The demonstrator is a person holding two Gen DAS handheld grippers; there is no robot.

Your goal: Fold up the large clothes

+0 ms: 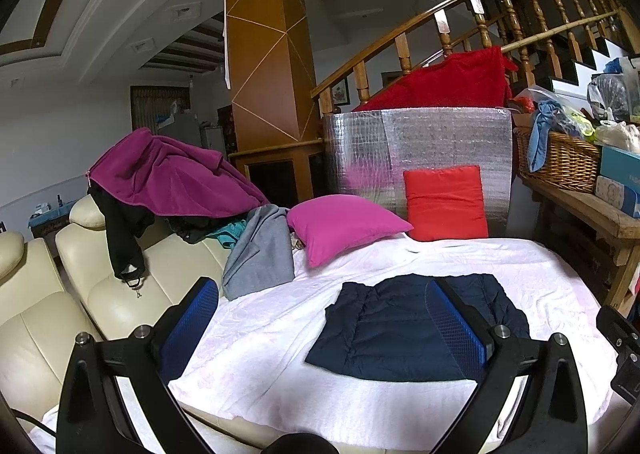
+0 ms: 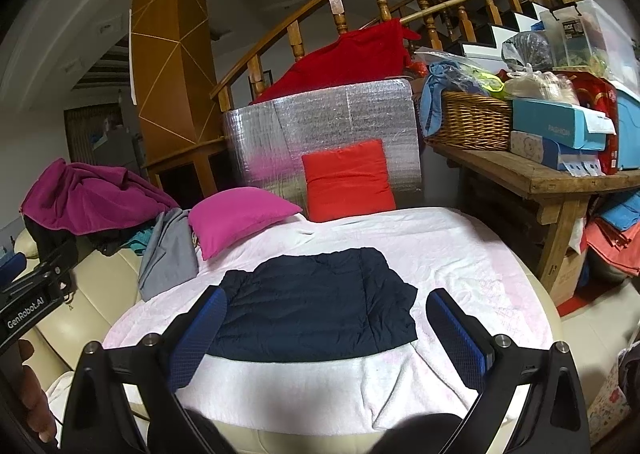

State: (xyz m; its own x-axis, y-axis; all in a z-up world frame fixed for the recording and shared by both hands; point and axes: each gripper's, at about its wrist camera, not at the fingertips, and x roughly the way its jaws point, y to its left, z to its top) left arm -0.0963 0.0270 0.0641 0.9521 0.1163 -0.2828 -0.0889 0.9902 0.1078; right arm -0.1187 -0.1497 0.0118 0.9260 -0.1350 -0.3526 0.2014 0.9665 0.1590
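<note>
Your left gripper (image 1: 320, 318) & right gripper (image 2: 324, 322) hover wide open, empty, since the jacket (image 2: 316, 306) lies folded mid-sheet (image 2: 460, 254).

Jacket (image 2: 316, 302) lies flat on the sheet (image 2: 460, 254), ahead of the right claw (image 2: 326, 318), between its fingers. Two pillows (image 2: 240, 214) sit beyond the jacket. Clothes pile (image 2: 88, 202) far left of claw. Basket (image 2: 472, 122) on the bench (image 2: 520, 170), far right.
</note>
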